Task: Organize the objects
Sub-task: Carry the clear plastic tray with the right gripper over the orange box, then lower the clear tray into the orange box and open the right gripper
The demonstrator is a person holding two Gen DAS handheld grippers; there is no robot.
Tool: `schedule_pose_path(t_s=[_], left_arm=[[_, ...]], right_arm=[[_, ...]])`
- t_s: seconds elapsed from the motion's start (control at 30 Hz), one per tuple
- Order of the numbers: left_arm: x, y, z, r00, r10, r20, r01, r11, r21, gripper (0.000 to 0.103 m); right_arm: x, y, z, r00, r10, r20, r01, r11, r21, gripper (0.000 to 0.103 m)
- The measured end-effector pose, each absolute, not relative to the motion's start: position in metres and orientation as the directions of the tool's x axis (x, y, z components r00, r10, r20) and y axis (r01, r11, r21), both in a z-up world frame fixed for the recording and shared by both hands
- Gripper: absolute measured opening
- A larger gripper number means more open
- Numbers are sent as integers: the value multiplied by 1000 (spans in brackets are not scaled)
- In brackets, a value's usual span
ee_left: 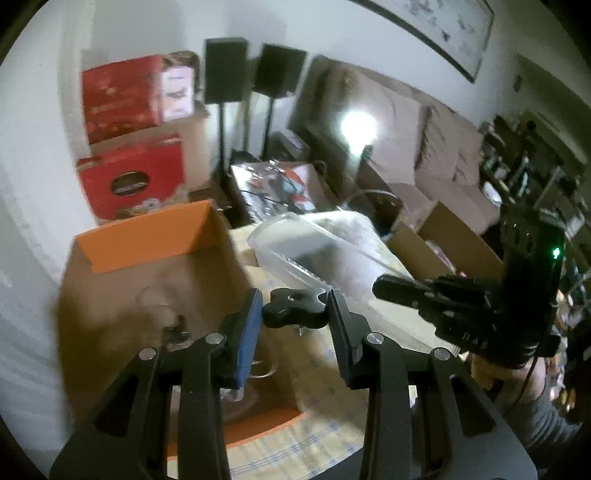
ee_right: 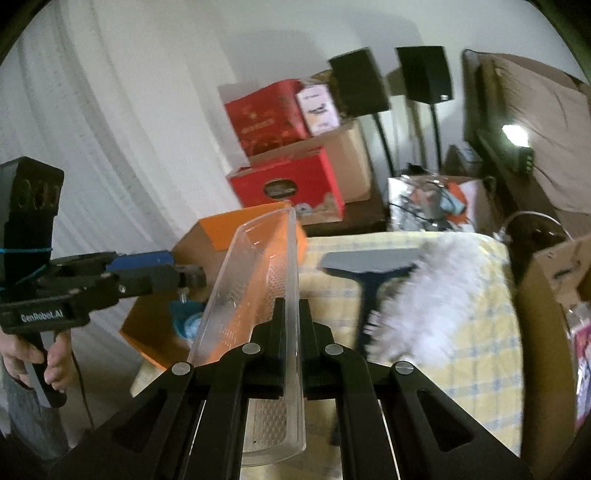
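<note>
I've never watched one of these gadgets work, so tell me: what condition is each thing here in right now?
Left gripper: jaws clamped on a black star-shaped knob, lifted above the box.
Right gripper: jaws shut on the wall of a clear plastic tray, tilted up.
Orange cardboard box: open.
White fluffy duster: lying on the checked cloth.

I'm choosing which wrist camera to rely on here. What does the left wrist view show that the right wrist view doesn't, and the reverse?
Only the left wrist view shows the black star-shaped knob gripped in the left gripper, seen head-on, plus the framed picture on the wall.

Only the right wrist view shows the right gripper shut on the wall of the clear plastic tray, the blue-handled scraper and the white fluffy duster on the checked cloth.

Both show the orange box, the red boxes and the black speakers.
</note>
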State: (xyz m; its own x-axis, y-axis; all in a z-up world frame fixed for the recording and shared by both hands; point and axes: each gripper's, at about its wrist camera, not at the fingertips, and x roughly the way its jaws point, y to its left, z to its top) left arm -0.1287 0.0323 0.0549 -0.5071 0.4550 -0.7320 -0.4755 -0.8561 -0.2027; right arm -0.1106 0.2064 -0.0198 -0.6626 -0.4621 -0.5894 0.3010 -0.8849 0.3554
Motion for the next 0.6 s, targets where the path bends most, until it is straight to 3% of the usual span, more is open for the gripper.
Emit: schedule_pose_path(t_s=[0.6], left_arm=[[-143, -88, 35, -598, 339, -726, -231, -941, -249, 33]], right_arm=[[-156, 67, -39, -486, -621, -615, 442, -782, 441, 4]])
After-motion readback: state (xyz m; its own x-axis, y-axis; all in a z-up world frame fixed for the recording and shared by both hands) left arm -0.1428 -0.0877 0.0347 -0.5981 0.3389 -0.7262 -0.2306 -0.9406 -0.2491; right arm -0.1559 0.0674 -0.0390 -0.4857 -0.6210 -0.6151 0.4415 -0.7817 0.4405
